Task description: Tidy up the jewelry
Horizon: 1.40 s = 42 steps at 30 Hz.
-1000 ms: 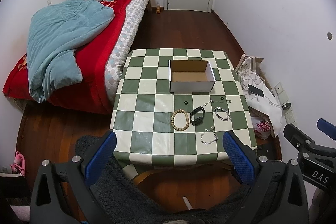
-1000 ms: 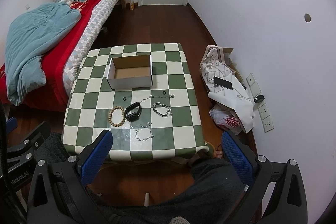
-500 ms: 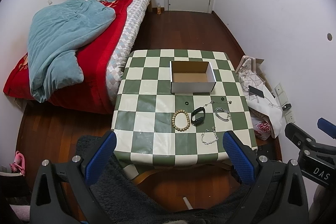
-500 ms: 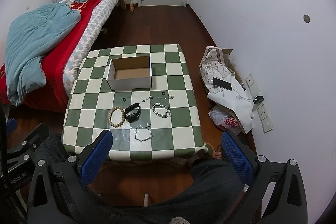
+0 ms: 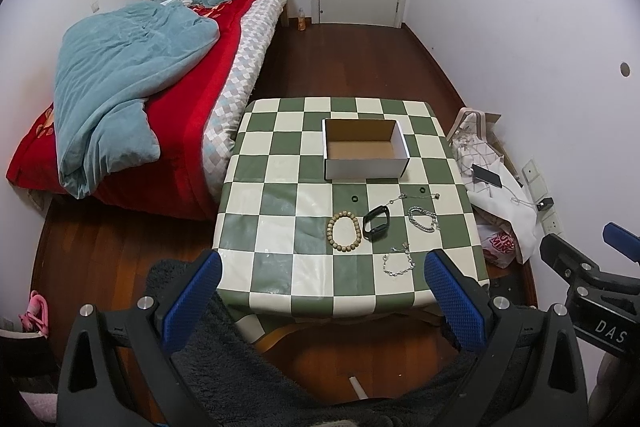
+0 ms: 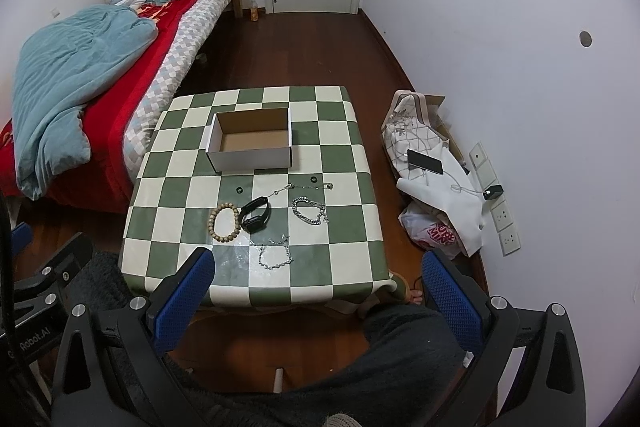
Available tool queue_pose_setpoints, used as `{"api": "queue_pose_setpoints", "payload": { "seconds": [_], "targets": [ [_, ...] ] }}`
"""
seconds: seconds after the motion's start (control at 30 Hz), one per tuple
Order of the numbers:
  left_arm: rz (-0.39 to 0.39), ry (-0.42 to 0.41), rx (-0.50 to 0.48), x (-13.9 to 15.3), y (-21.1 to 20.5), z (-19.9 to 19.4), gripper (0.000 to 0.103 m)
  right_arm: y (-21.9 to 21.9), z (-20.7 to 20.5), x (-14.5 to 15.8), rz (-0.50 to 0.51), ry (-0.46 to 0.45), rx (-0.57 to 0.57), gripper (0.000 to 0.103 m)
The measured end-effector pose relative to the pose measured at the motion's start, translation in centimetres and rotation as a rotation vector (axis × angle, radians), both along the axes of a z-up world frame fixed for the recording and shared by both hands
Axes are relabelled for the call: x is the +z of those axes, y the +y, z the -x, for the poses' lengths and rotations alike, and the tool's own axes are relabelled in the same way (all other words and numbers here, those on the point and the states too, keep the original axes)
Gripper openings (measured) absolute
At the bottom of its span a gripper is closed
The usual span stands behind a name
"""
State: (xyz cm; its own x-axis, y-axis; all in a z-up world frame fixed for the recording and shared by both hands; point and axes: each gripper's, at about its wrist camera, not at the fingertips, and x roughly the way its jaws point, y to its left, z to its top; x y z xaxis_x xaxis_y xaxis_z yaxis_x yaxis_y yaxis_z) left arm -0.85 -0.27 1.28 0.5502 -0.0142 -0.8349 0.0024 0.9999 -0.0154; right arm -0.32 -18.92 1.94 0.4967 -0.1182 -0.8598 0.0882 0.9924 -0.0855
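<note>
Jewelry: all of it lies loose on the checkered table, none in the box yet. The bead bracelet and the black band sit close together, and whether they touch cannot be told; the chunky silver chain is to their right, the fine silver bracelet is nearest the front edge, and a thin necklace stretches between two small black rings.

Box: the open cardboard box stands behind the pieces, empty (the likely destination, judging by the task).

Left gripper: jaws spread wide, holding nothing, well short of the table.

Right gripper: likewise wide open and empty, hovering before the front edge.

Risk, fine chains: the thin necklace and fine silver bracelet lie flat, so broad pads may close on the cloth or slip off.

Risk, snagging: lifting one end of the necklace could drag a ring along or let the chain swing and catch on the box wall.

Risk, neighbours: a wide-open approach to the black band may nudge the bead bracelet.

Risk, edge: the fine silver bracelet could be pushed off the front (it lies closest to the drop).
</note>
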Motion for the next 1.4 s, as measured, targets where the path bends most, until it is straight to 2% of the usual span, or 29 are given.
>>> {"api": "queue_pose_setpoints", "payload": {
  "seconds": [0.67, 0.83, 0.93, 1.07, 1.23, 1.27, 1.33, 1.4],
  "targets": [
    [0.006, -0.019, 0.004, 0.6, -0.5, 0.4, 0.103, 0.1, 0.3, 0.9, -0.022, -0.013, 0.007, 0.103],
    [-0.037, -0.063, 0.044, -0.2, -0.6, -2.0, 0.103, -1.0, -0.7, -0.4, -0.056, -0.009, -0.023, 0.103],
    [-0.066, -0.059, 0.067, -2.7, -0.1, -4.3, 0.103, -2.3, -2.2, -2.2, -0.067, 0.001, -0.066, 0.103],
    [-0.145, -0.022, 0.083, -6.7, -0.2, -7.6, 0.103, -4.0, -5.1, -6.1, -0.065, 0.045, -0.115, 0.103],
    [-0.23, 0.099, 0.067, -13.6, -0.7, -11.8, 0.103, -6.1, -9.5, -12.4, -0.093, 0.103, -0.14, 0.103],
    [-0.235, 0.117, 0.057, -14.7, -0.8, -12.4, 0.103, -6.4, -10.3, -13.7, -0.089, 0.118, -0.145, 0.101],
    [-0.255, 0.164, 0.047, -17.5, -1.0, -13.7, 0.103, -6.8, -12.2, -16.6, -0.093, 0.155, -0.149, 0.091],
    [-0.26, 0.214, 0.028, -19.9, -1.2, -14.9, 0.103, -7.5, -14.0, -19.4, -0.095, 0.191, -0.157, 0.085]
  ]
}}
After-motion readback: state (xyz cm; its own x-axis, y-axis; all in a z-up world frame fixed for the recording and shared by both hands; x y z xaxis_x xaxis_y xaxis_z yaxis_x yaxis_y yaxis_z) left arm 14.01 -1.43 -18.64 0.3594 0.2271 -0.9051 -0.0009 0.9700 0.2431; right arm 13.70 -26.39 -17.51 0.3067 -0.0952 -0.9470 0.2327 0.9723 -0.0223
